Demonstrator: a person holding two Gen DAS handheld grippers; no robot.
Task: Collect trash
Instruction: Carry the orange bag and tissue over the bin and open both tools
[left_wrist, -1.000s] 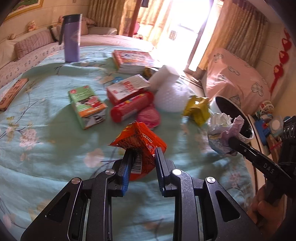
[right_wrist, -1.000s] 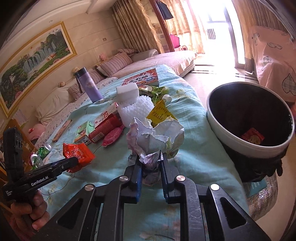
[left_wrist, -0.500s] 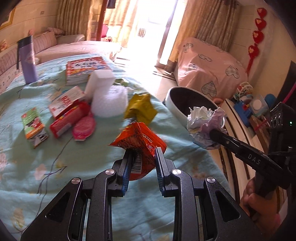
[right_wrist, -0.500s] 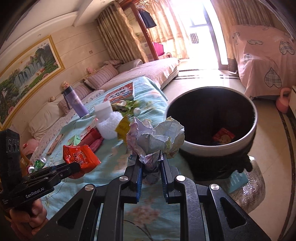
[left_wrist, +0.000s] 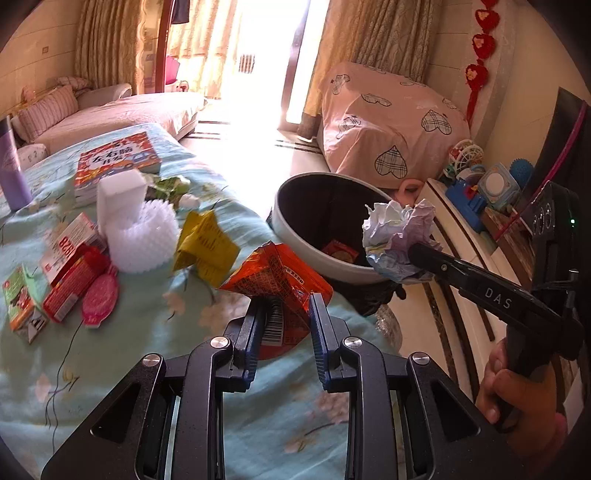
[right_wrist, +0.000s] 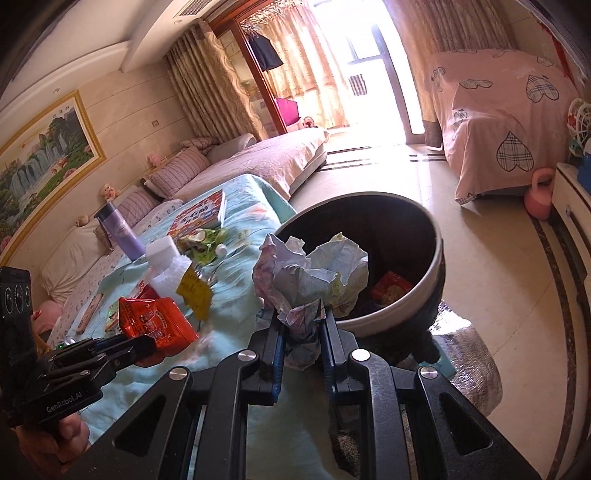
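My left gripper (left_wrist: 284, 306) is shut on an orange-red snack wrapper (left_wrist: 275, 277), held above the table's right edge; it also shows in the right wrist view (right_wrist: 155, 321). My right gripper (right_wrist: 301, 319) is shut on a crumpled ball of white and lilac paper (right_wrist: 310, 269), held at the near rim of the round bin (right_wrist: 436, 266). In the left wrist view the paper ball (left_wrist: 395, 236) hangs over the bin (left_wrist: 295, 229). A red wrapper (right_wrist: 389, 288) lies inside the bin.
On the teal flowered cloth (left_wrist: 129, 332) lie a yellow wrapper (left_wrist: 205, 247), a white foam net (left_wrist: 142, 236), red and green packets (left_wrist: 74, 280), a book (left_wrist: 118, 158) and a purple flask (left_wrist: 9, 166). A low cabinet (left_wrist: 454, 236) with toys stands right of the bin.
Both grippers have swung right from over the table toward the bin, each still holding its trash. The bin now looms much closer and the paper ball is at its rim.
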